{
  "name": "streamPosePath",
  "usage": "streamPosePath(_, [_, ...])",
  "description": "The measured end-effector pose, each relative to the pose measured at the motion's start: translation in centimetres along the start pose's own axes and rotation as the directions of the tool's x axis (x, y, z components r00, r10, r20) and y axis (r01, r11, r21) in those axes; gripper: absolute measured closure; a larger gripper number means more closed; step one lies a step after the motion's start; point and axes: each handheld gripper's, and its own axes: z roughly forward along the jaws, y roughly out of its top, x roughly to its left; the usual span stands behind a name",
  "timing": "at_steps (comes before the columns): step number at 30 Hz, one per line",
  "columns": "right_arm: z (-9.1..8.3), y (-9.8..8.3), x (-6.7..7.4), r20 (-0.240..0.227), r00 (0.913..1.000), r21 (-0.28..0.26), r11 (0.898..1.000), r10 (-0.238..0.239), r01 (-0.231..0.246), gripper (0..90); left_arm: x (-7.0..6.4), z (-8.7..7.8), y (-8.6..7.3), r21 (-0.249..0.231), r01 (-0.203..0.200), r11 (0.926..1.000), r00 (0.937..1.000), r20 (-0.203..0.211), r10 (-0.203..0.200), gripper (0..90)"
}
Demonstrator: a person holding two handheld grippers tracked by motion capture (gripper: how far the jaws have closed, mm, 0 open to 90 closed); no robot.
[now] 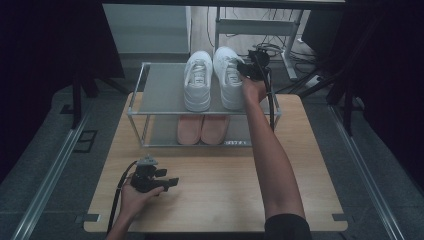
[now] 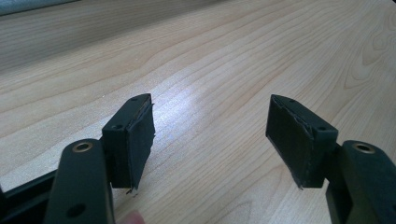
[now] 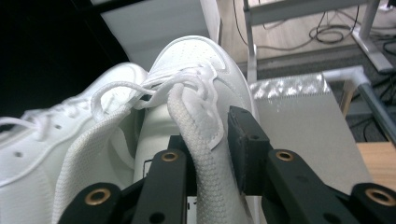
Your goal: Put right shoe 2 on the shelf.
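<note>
A person sits at a pale wooden bench (image 1: 210, 190) with a small two-level shoe rack (image 1: 160, 95) at its far side. On the rack's top shelf sit two white sneakers side by side, toes pointing away; a pair of pink shoes (image 1: 202, 129) rests on the lower shelf. The right tool (image 3: 210, 154) reaches to the far right of the top shelf and has its jaws closed most of the way around the padded collar of the right white sneaker (image 1: 227, 75), one jaw inside the shoe, one outside. The left white sneaker (image 1: 198, 80) sits touching or just beside it. The left tool (image 2: 210, 140) rests low over the near left part of the bench, jaws wide apart and holding nothing. The step in hand appears to be placing or lifting the right sneaker. To do it well, the grip on the soft collar should stay firm, since mesh can slip; the shoe should move straight and level so its sole clears the shelf frame and does not nudge its neighbour or catch the loose laces (image 3: 140, 91).
</note>
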Motion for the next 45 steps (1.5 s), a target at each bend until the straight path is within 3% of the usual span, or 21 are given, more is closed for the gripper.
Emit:
streamPosePath(5, [0.7,0.0,-0.5,-0.021,0.9998,0.020,1.000,0.003,-0.002,69.5,0.0,0.1,0.0,0.002,0.002,1.0000,1.0000,-0.003,-0.002,32.8])
streamPosePath(8, [0.6,0.0,-0.5,-0.058,0.9983,0.018,1.000,-0.011,0.012,59.4,0.0,0.2,0.0,0.006,-0.002,1.0000,1.0000,-0.005,0.002,32.8])
streamPosePath(12, [-0.4,0.3,-0.3,-0.086,0.9959,-0.034,0.999,-0.028,0.025,57.4,-0.2,0.3,-0.1,0.011,-0.003,0.9999,1.0000,-0.002,0.003,32.8])
streamPosePath(15, [-1.3,0.5,-0.2,-0.097,0.9935,-0.041,0.998,-0.059,0.055,57.2,-0.2,0.3,0.0,0.013,-0.010,0.9999,0.9999,-0.003,0.010,32.8])
streamPosePath(30, [-4.8,-1.5,-2.5,-0.184,0.9786,-0.079,0.994,-0.092,0.079,64.5,-0.3,0.3,0.0,0.009,-0.007,0.9999,1.0000,-0.007,0.007,32.8])
streamPosePath(42, [-6.9,-3.9,-5.1,-0.199,0.9747,-0.081,0.993,-0.102,0.087,73.5,-0.7,0.6,0.0,0.024,-0.020,0.9995,0.9998,-0.007,0.021,32.7])
streamPosePath(45, [-7.1,-4.5,-5.8,-0.199,0.9719,-0.076,0.991,-0.125,0.112,77.0,-0.7,0.6,0.0,0.026,-0.021,0.9994,0.9998,-0.006,0.021,32.8])
